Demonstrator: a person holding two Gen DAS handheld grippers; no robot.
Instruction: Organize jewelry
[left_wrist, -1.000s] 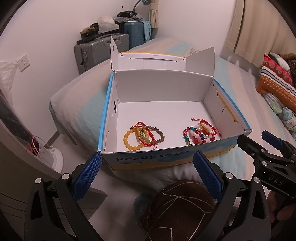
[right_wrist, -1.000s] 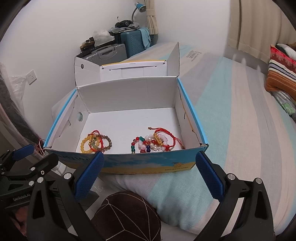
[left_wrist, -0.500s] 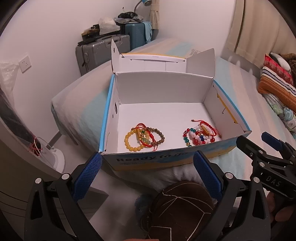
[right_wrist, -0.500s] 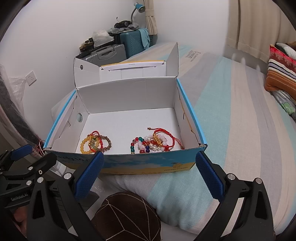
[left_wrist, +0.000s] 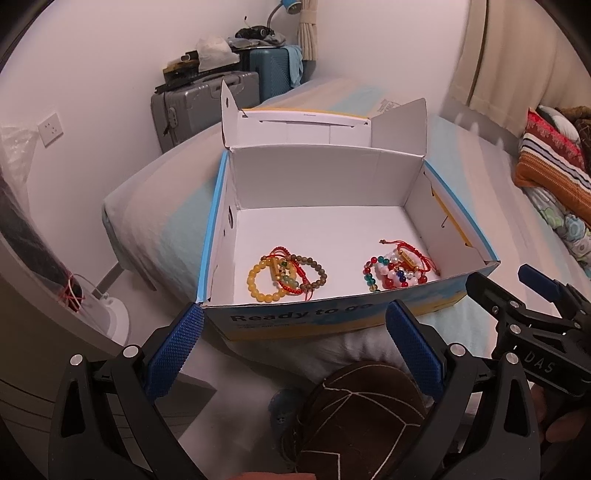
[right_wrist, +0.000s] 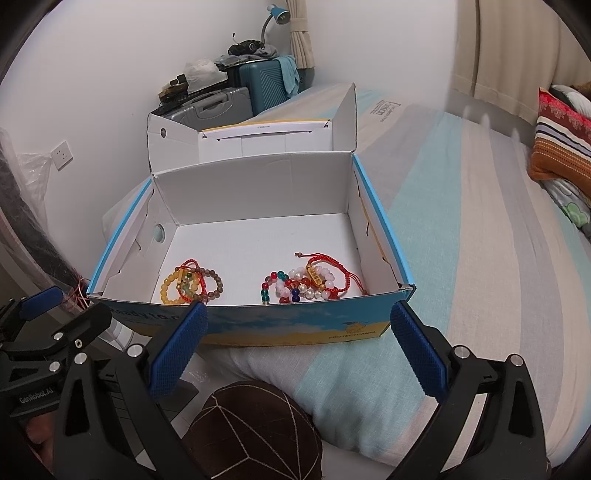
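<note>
Jewelry lies in two small heaps on the white floor of an open cardboard box (left_wrist: 402, 184), both toward its near wall. The left heap (left_wrist: 286, 277) is a yellow bead bracelet tangled with a brown bead bracelet and red cord. The right heap (left_wrist: 400, 266), well apart from it, mixes white, red, blue and green beads with red cord and a small gold charm.

Nearest the viewer, the left hand-held gripper (left_wrist: 293, 352) hangs just short of the box's near wall, released, its blue pads spread wide and holding nothing. The right hand-held gripper (right_wrist: 299, 354) sits beside it on the right, likewise released and empty.

The likely trouble is tangling: the cords loop through the beads, so pinching one strand could drag the whole heap up with it. The near wall also stands between the pads and the bracelets; a low reach could push the light box along the soft bedding.

The box rests on a bed (right_wrist: 461, 258) with a teal, grey and beige striped sheet. A brown stitched cushion (right_wrist: 255, 432) lies near the viewer. Grey and teal suitcases (left_wrist: 207, 103) stand against the far white wall on the left, a blue lamp behind them, and curtains and patterned pillows (left_wrist: 550, 166) lie far right.
</note>
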